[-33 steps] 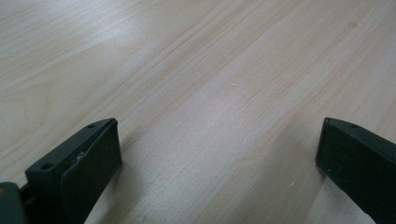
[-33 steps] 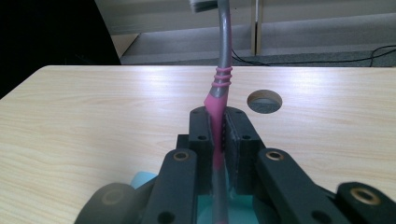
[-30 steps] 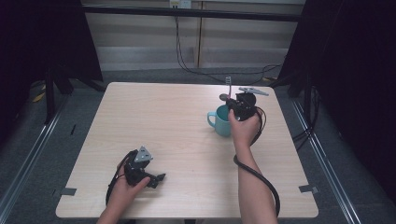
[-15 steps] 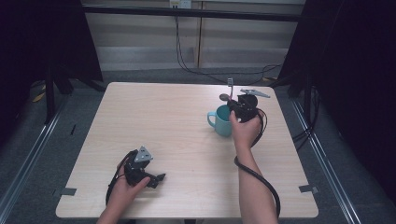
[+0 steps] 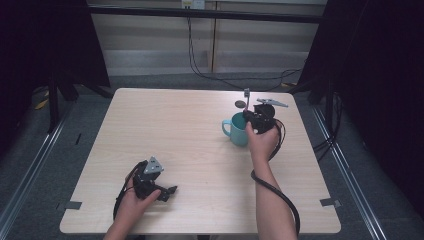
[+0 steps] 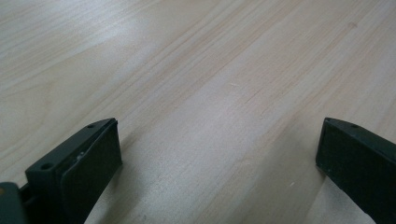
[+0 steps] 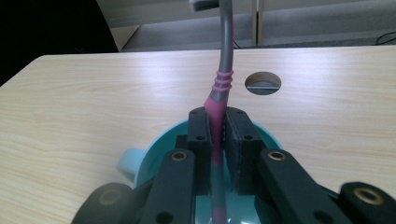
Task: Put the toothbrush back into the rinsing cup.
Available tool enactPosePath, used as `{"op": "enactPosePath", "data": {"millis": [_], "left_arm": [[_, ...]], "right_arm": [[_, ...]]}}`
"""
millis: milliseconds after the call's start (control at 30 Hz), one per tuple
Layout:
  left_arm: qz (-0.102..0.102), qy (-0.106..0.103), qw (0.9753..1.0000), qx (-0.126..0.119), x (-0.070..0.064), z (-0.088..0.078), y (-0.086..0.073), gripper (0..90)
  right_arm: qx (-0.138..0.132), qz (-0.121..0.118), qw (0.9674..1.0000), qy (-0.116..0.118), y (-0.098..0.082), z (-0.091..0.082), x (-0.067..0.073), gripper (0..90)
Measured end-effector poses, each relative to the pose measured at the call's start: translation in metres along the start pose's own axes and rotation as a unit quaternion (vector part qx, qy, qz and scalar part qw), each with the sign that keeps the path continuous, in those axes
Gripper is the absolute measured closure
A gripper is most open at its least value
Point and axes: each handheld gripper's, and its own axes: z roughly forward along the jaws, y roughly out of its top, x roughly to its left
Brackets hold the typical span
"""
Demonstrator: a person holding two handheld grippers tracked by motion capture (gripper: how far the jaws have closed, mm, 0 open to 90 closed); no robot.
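At the near left of the wooden table (image 5: 165,130), a hand rests the left gripper (image 5: 167,190) flat on the bare surface. Its two black jaws stand spread wide with nothing between them, and in the left gripper view they frame plain wood grain. It appears parked there to stay out of the way while the other hand works.

Further right, past the middle of the table, stands a teal mug (image 5: 236,129), upright, its handle turned toward the left side. Directly above its opening the right gripper (image 5: 248,118) points downward and away from the person. Its jaws are pressed together on the pink handle of a toothbrush (image 7: 219,93), which has a grey neck with pink ribs and rises upright out of the mug. The brush head is cut off at the top of the right gripper view. Holding it vertically over the mug suggests it is being stood in or lifted out; which one cannot be told.

Behind the mug a round cable hole (image 7: 263,83) is set in the tabletop.

No brand, label or writing can be read anywhere.
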Motion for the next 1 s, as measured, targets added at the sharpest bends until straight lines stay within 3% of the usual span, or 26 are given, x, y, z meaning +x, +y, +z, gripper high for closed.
{"op": "enactPosePath", "data": {"millis": [633, 1000], "left_arm": [[0.000, 0.000, 1.0000, 0.000, 0.0000, 0.0000, 0.0000, 0.0], [0.000, 0.001, 1.0000, 0.001, 0.0000, -0.0001, 0.0001, 0.0]], "right_arm": [[0.027, -0.008, 0.9996, -0.006, -0.0022, 0.0050, 0.0009, 78.9], [0.028, -0.015, 0.9995, -0.006, -0.0015, 0.0020, 0.0008, 69.4]]}}
